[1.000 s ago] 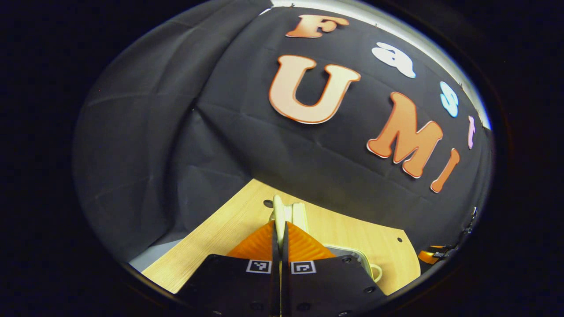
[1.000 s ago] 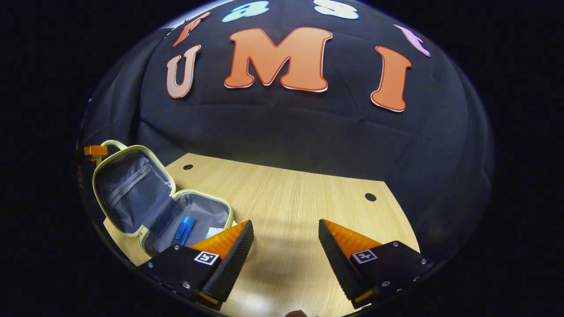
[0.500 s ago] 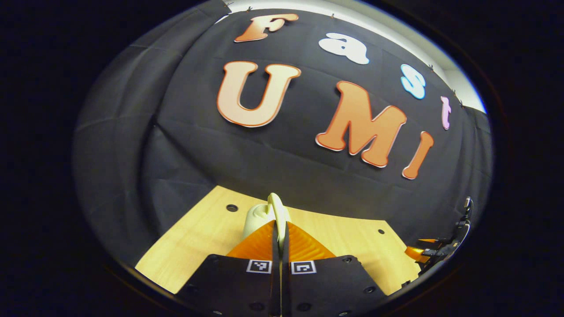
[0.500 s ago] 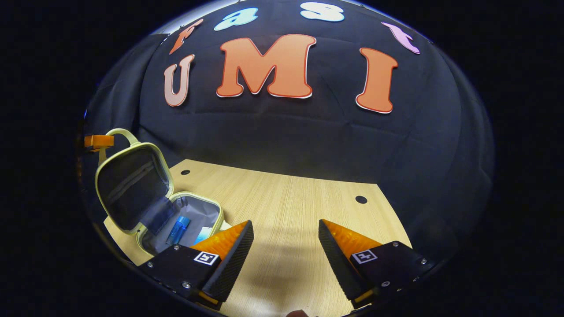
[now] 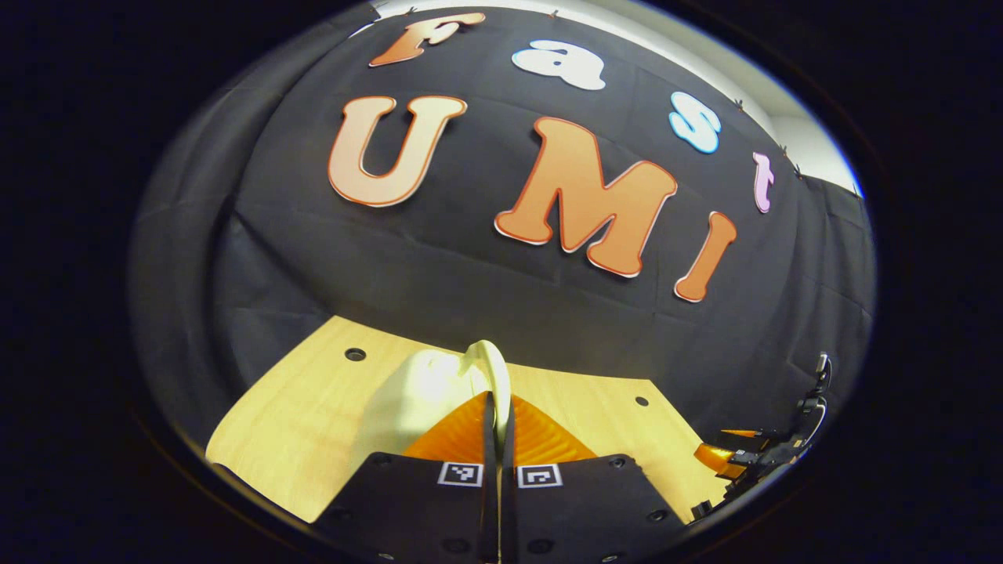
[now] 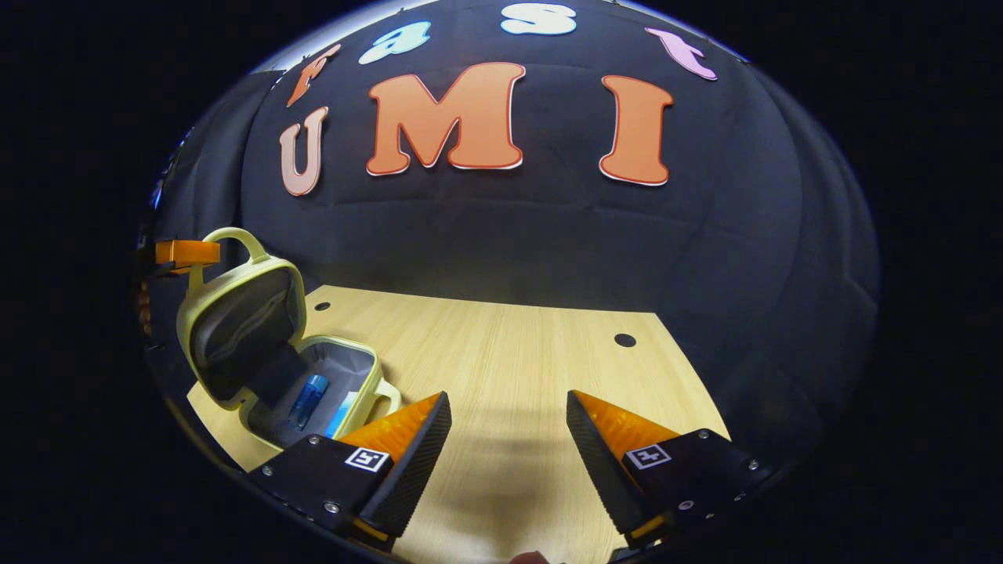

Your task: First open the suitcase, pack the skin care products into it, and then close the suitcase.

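A small pale yellow suitcase (image 6: 368, 376) lies on the wooden table at the left of the right gripper view. Its grey-lined lid (image 6: 243, 321) stands half raised over the base. A blue tube (image 6: 307, 392) and a light blue and white item (image 6: 341, 411) lie inside. My left gripper (image 5: 499, 403) is shut on the lid's handle (image 5: 494, 368), with the lid's pale outer shell (image 5: 423, 388) just left of it. In the right gripper view the left gripper (image 6: 184, 252) sits at that handle (image 6: 235, 235). My right gripper (image 6: 508, 407) hangs open over bare table, right of the suitcase.
The light wooden table (image 6: 509, 337) has small round holes (image 6: 624, 340) near its back edge, and the black cloth wall rises right behind it. In the left gripper view, the right gripper (image 5: 736, 458) shows at the far right.
The left gripper has swung the lid by its handle further over the base, so the suitcase's opening is narrower. The right gripper has stayed open and almost still.
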The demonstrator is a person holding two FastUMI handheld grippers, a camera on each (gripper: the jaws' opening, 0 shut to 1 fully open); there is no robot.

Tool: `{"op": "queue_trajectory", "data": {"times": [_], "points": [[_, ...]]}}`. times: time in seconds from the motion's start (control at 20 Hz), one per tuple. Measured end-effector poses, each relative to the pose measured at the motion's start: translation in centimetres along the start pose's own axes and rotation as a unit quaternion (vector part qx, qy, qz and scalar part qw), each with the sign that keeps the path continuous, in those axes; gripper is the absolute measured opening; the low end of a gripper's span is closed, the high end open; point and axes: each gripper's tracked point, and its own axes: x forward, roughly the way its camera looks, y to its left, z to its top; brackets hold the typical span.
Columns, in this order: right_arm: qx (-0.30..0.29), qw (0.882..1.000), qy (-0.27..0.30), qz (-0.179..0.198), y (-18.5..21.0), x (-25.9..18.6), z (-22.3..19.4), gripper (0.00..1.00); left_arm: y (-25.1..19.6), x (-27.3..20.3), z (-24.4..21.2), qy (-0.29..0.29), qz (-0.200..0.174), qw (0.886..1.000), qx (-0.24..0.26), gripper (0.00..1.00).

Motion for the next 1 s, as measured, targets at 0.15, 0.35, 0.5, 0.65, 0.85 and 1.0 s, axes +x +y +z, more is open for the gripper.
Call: {"op": "queue_trajectory", "data": {"times": [0.15, 0.35, 0.5, 0.65, 0.85, 1.0], "points": [[0.018, 1.0, 0.01, 0.002, -1.3, -0.6, -1.2, 0.94, -2.6, 1.2, -1.8, 0.012, 0.001, 1.0, 0.026, 0.02], [0.025, 1.0, 0.007, 0.002, -3.3, -1.5, -2.0, 0.94, -5.6, 2.5, -4.7, 0.037, -0.005, 0.999, 0.033, 0.02], [0.029, 1.0, 0.005, 0.001, -5.3, -1.9, -2.1, 0.94, -7.5, 3.3, -7.0, 0.051, 0.0, 0.998, 0.042, 0.02], [0.037, 0.999, -0.001, 0.002, -6.7, -2.3, -1.9, 0.94, -9.2, 4.5, -9.5, 0.077, 0.008, 0.995, 0.069, 0.06], [0.023, 1.0, -0.016, 0.01, -7.1, -2.6, -0.9, 0.94, -10.7, 5.5, -12.4, 0.106, 0.019, 0.989, 0.101, 0.09], [-0.004, 0.999, -0.024, 0.024, -6.5, -2.5, 0.1, 0.94, -11.9, 5.9, -14.0, 0.126, 0.017, 0.987, 0.1, 0.16]]}}
